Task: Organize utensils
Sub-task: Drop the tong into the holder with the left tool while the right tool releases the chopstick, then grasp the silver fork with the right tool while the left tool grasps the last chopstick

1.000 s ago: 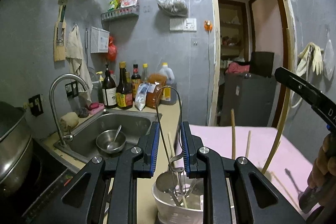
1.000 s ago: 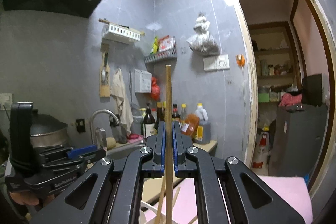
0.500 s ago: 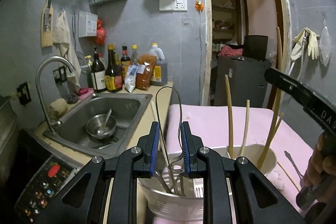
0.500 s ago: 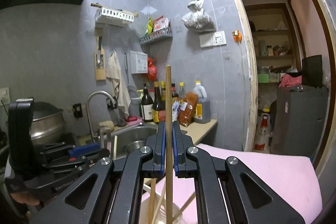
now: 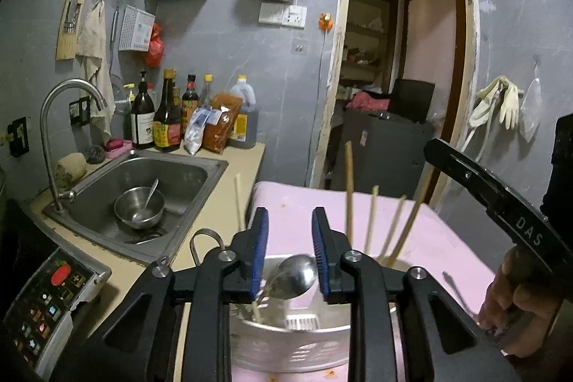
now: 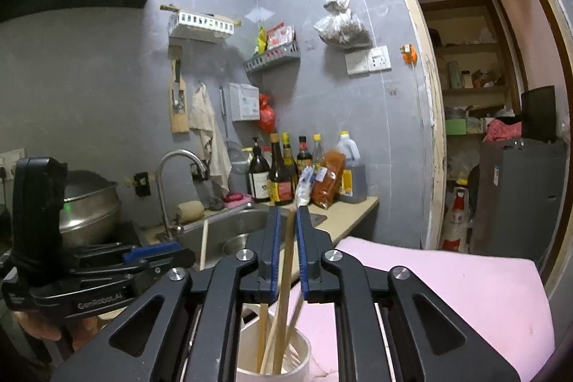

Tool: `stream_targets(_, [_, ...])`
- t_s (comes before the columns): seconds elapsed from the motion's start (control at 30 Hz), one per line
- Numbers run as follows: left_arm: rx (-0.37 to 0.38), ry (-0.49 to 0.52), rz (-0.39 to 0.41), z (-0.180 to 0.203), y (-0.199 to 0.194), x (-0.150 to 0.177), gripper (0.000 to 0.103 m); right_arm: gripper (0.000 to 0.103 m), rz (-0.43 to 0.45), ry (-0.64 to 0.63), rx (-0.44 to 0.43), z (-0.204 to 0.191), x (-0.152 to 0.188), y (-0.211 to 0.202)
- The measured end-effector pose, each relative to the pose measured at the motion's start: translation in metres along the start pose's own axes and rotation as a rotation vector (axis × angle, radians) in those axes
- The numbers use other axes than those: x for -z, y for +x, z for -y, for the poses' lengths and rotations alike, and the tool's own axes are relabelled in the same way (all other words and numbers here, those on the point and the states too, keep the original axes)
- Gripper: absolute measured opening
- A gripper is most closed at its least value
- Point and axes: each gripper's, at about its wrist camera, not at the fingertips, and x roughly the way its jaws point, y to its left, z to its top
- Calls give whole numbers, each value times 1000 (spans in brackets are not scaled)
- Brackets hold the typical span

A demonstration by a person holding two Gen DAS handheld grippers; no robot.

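Grey kitchen walls stand behind our desk [image 5: 222, 228], where a pink mat [image 6: 465, 289] carries the white holder [image 6: 286, 357]. Our right gripper [image 6: 286, 253] is letting go: its fingers are opening around a chopstick [image 6: 286, 274] that leans loose between them, its end down in the holder. Our left gripper [image 5: 288, 246] is opening too, with a spoon [image 5: 293, 276] lying between its fingers, untouched. Other chopsticks [image 5: 370, 217] crowd the holder, and the sink [image 5: 200, 167] sits just beside it.
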Motion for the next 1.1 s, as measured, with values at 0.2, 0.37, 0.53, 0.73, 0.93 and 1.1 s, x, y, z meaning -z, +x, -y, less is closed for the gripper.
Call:
stream_targets(0.2, [29,-35,77,17,-15,-17,38,24,68,-36,34,6,-18,-25])
stream_targets(0.37, [57,-43,138,40,-25,-29,49,38,121,-60,100,19,-29,-54])
stream_targets(0.53, [88,-34,182,69,-32,-35,62,47,160,-89,165,35,-35,-86])
stream_targets(0.73, [130,-27,206,99,-31,-34,87,74,177,-91,243,62,-36,-124])
stream_targets(0.93, [162,-22,182,127,-24,-24,100,102,170,-75,320,89,-27,-155])
stream_targets(1.1, [187,-14,142,146,-14,-10,100,103,144,-68,356,107,-17,-170])
